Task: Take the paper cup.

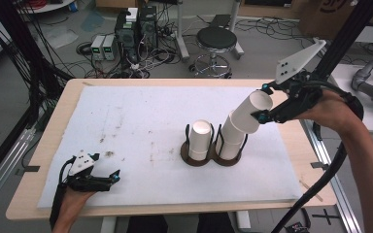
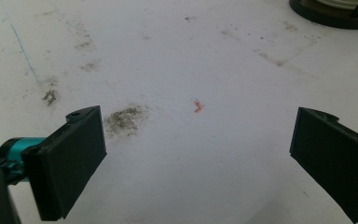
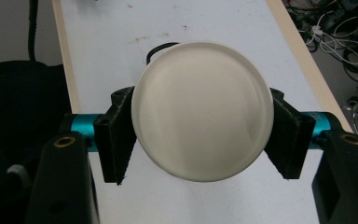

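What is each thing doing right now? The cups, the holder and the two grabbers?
White paper cup in the right gripper: clamped, tilted, lifted off the stack.
White paper cup stack in the holder's right ring: upright, upside down.
White paper cup in the left ring: upright, upside down.
Dark round double-ring cup holder: flat on the white mat.
Left gripper: fingers apart, holding nothing, low over the mat.
Right gripper: closed on the cup.

White paper cup tilted, lifted above the right holder's stack.

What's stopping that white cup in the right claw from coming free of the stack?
Nothing visible blocks it. The right gripper clamps the top cup, tilted up and away from the cup stack in the holder, with open space above.
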{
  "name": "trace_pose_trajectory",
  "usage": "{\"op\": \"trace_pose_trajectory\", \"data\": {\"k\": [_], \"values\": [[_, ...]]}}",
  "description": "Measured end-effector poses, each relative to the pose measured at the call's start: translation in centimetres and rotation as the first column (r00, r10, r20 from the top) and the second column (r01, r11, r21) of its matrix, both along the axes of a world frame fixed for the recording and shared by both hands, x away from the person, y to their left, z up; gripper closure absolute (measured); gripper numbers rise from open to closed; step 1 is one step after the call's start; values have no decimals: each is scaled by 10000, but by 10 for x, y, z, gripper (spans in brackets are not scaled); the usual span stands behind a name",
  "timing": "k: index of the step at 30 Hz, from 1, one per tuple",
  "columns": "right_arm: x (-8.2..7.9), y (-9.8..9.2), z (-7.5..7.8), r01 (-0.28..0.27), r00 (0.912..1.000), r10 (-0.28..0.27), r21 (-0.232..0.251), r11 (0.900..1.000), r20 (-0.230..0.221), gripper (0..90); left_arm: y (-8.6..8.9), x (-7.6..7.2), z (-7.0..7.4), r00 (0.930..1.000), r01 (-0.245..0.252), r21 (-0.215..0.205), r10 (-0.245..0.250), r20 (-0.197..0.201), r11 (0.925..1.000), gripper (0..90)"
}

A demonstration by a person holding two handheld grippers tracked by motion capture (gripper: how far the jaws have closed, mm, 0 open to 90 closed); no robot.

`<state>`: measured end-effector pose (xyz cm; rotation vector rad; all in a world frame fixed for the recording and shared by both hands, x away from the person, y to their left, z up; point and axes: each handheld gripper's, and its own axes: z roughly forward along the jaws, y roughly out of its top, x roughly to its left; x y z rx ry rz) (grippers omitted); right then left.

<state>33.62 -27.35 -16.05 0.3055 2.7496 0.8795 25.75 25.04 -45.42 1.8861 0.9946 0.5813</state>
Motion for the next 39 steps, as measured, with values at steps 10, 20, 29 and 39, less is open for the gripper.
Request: {"op": "trace_pose_trajectory", "data": {"k": [10,20,29,39], "values": [[-11,7,-16,-342,9993,345,295,9990,-105,343,0,0,0,10000,44,-14,-44,-7,10000,33],[-28,9,-27,-686,9976,691,617,9957,-63,343,0,0,0,10000,39,24,-39,-22,10000,33],[-33,15,-50,-815,9958,847,853,9930,-351,343,0,1,0,9998,137,-15,-137,-106,9999,33],[-33,20,-65,-911,9937,962,852,9922,-575,343,0,1,0,9997,216,-9,-216,-86,9998,33]]}}
